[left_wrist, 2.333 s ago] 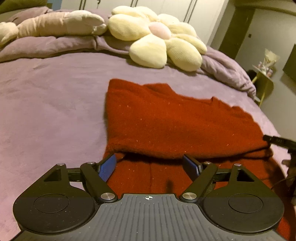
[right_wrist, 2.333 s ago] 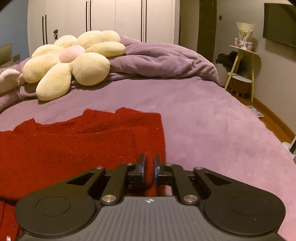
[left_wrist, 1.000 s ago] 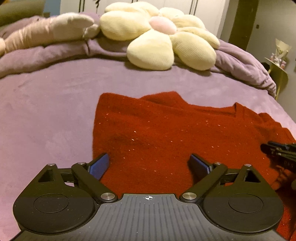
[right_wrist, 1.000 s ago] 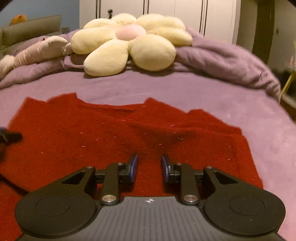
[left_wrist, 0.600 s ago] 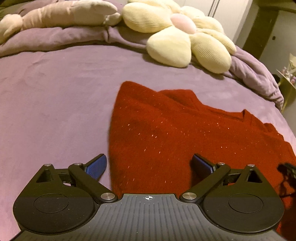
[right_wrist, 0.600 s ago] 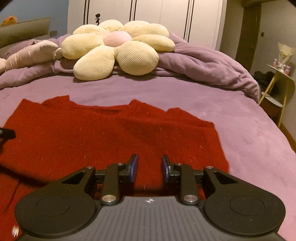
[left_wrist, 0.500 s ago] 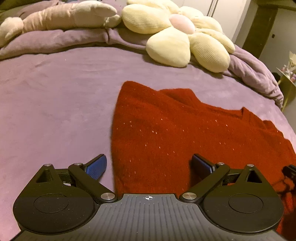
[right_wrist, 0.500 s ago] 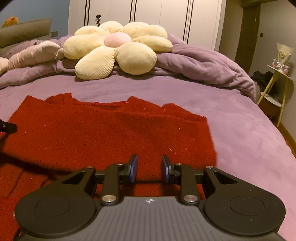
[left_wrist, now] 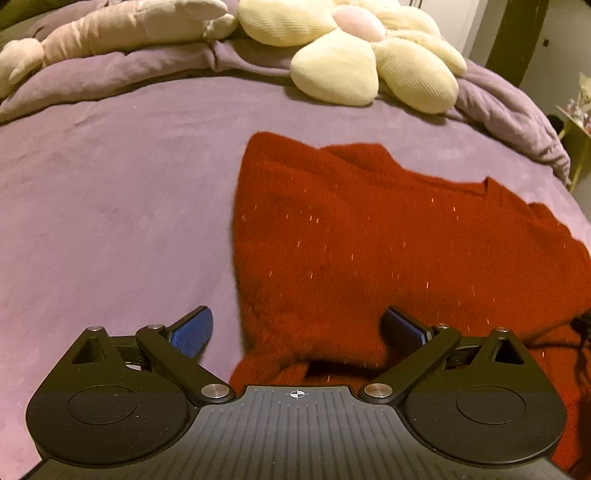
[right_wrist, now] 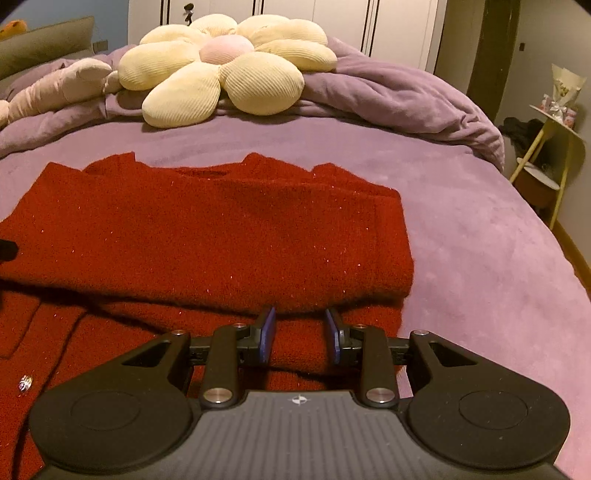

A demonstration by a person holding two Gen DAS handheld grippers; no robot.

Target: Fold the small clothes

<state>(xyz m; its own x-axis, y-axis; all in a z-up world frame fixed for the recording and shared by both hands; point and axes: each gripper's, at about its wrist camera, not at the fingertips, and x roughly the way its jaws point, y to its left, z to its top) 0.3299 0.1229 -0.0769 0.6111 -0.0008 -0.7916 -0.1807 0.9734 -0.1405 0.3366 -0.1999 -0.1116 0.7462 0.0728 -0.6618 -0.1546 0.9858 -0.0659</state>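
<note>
A red knitted cardigan [left_wrist: 369, 240] lies on the purple bed cover [left_wrist: 110, 192], its upper layer folded over the lower part. My left gripper [left_wrist: 297, 319] is wide open just above the cardigan's near left corner, where the fold edge shows. In the right wrist view the cardigan [right_wrist: 221, 229] fills the middle and left, with a shiny button [right_wrist: 25, 382] low on the left. My right gripper [right_wrist: 300, 314] hovers at the fold edge near the right side; its jaws are opening a little, and no cloth is pinched between them.
A cream flower-shaped cushion [right_wrist: 221, 62] and a beige plush [left_wrist: 110, 33] rest on the bunched purple duvet [right_wrist: 406, 99] at the head of the bed. A yellow side table [right_wrist: 554, 147] stands beyond the bed's right edge. White wardrobe doors line the back wall.
The right gripper, shut on the cardigan's edge earlier, now has its jaws apart and has drawn back across the cardigan, so the fold edge shows. The left gripper stayed open and shifted slightly.
</note>
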